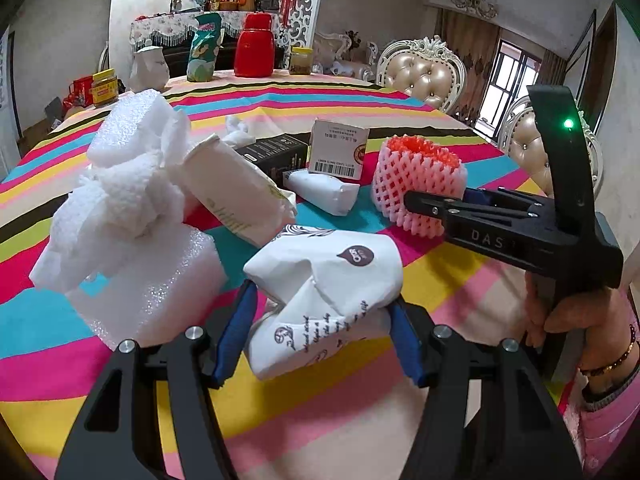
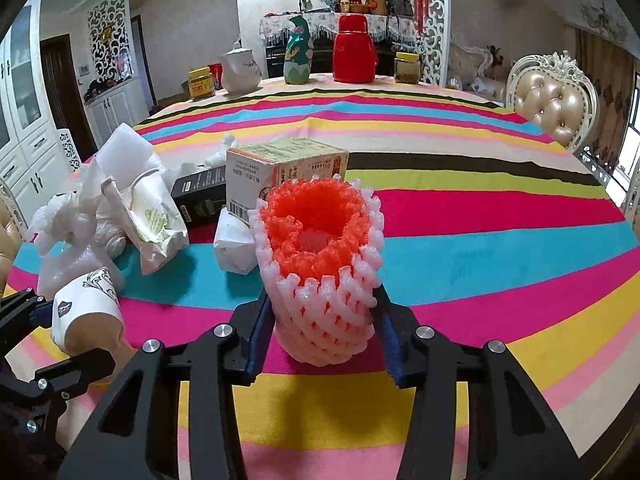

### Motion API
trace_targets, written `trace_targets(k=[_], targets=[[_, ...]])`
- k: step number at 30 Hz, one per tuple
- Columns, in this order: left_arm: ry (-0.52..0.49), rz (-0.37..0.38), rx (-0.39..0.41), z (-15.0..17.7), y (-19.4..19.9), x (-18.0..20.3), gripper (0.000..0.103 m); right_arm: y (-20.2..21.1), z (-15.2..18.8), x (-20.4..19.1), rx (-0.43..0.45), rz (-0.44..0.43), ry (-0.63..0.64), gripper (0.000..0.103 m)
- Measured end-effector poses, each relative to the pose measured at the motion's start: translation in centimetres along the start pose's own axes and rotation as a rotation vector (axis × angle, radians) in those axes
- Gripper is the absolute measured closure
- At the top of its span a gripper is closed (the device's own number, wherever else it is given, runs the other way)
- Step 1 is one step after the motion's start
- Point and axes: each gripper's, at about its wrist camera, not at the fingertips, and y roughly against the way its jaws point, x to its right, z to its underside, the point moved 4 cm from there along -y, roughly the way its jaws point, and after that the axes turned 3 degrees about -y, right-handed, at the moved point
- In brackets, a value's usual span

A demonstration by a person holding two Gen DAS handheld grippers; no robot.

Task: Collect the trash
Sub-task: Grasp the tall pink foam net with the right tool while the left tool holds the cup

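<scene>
Crumpled paper cup (image 1: 320, 292) clamped between the left gripper's (image 1: 318, 340) blue pads, near edge of a striped table (image 1: 400, 116).

Right gripper (image 2: 320, 332) squeezes a foam fruit net (image 2: 320, 264), white outside, orange inside, standing upright. Farther left lie white foam pieces (image 1: 124, 208), a small carton (image 2: 280, 168) and a black box (image 2: 200, 196).

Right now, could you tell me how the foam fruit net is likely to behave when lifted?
The foam fruit net looks like open-mesh foam, so it is probably very light and squashy. Hollow and upright between the right hand-held gripper pads, it may deform or tip.
</scene>
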Motion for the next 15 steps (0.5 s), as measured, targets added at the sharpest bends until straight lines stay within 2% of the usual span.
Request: trace_targets(k=[10,15], targets=[[0.048,0.002,0.018,0.0,0.4,-1.0,0.042,2.1,1.4,0.2,0.020,-0.001,-0.048,0.057],[0.021,-0.004,0.040,0.0,0.9,-0.3,0.042,4.3,2.8,0.1,0.036,0.019,-0.060,0.057]])
